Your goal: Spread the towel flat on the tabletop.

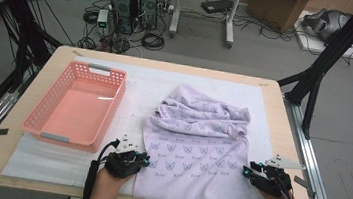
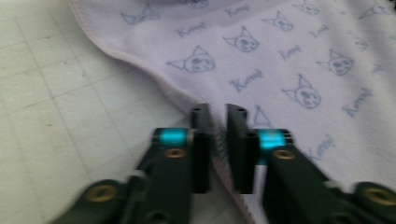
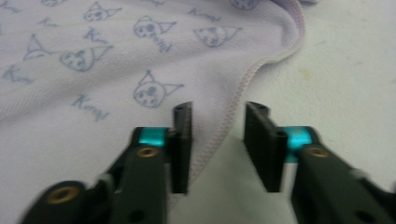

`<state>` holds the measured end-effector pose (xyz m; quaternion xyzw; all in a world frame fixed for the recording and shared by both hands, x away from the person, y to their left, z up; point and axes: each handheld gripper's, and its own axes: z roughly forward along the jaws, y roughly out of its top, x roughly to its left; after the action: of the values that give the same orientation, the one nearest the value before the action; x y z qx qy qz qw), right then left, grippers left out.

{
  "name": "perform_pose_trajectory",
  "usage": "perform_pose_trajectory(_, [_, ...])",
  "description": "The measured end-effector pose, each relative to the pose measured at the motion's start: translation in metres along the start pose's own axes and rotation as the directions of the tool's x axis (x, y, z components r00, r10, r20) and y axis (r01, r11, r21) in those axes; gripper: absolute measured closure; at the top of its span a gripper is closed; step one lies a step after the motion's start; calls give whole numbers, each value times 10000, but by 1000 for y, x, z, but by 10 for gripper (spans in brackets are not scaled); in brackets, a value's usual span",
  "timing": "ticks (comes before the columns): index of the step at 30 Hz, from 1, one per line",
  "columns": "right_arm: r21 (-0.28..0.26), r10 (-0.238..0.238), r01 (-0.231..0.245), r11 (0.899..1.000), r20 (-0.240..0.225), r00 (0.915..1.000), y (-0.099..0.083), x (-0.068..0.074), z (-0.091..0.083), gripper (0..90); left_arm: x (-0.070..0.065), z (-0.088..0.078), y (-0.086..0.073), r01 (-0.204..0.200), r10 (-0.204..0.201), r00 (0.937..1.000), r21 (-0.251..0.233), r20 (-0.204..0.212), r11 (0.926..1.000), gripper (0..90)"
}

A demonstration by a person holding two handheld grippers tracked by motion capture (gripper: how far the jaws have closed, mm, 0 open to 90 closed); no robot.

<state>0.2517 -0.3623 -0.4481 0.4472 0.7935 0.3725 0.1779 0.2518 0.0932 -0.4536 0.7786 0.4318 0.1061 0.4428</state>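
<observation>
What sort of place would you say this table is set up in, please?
Most likely a lab or workshop for recording tasks: computer towers and tangled cables sit on the bare floor, a cardboard box stands behind, and black frame struts flank the table.

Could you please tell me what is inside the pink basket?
The pink basket holds nothing visible; its floor shows bare. Its near wall hides a thin strip of that floor.

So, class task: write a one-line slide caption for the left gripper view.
Left tool nipping the hemmed edge of the lilac cat-print cloth on the white gridded mat.
</observation>
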Motion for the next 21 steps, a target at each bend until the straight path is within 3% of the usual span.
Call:
perform_pose_trajectory(1, [17,-70,70,10000,-295,9995,0,1,0,823,2,-1,1,-77,77,9997,-23,-249,10000,863])
perform_pose_trajectory(2, [33,-266,268,9996,-408,9988,0,3,0,852,4,-3,1,-200,193,9979,-110,-622,9997,867])
perform_pose_trajectory(4, [107,-690,693,9975,-314,9971,2,8,0,863,15,-9,2,109,-139,9955,-325,-936,9994,869])
perform_pose_trajectory(5, [64,-616,619,9981,-407,9973,3,8,-1,865,20,-11,2,249,-296,9934,-434,-1108,9987,868])
perform_pose_trajectory(8, [-74,-467,466,9989,-252,9986,2,5,-3,869,28,-13,-1,517,-562,9933,-467,-1013,9976,868])
perform_pose_trajectory(12, [147,-473,468,9988,350,9983,0,2,-4,871,23,-11,0,172,-212,9944,-393,-1035,9991,867])
perform_pose_trajectory(14, [84,-297,294,9995,365,9989,-1,2,-5,846,23,-12,-1,281,-338,9946,-595,-977,9978,854])
perform_pose_trajectory(15, [15,-286,286,9996,360,9989,-1,3,-6,811,24,-15,-2,344,-417,9945,-771,-956,9964,821])
perform_pose_trajectory(18, [-403,-152,157,9991,117,9998,-1,4,-13,714,29,-20,-5,686,-741,9961,-1057,-486,9920,597])
perform_pose_trajectory(21, [-608,28,-29,9981,-8,10000,-4,6,-21,669,29,-25,-10,924,-936,9956,-1083,-60,9898,522])
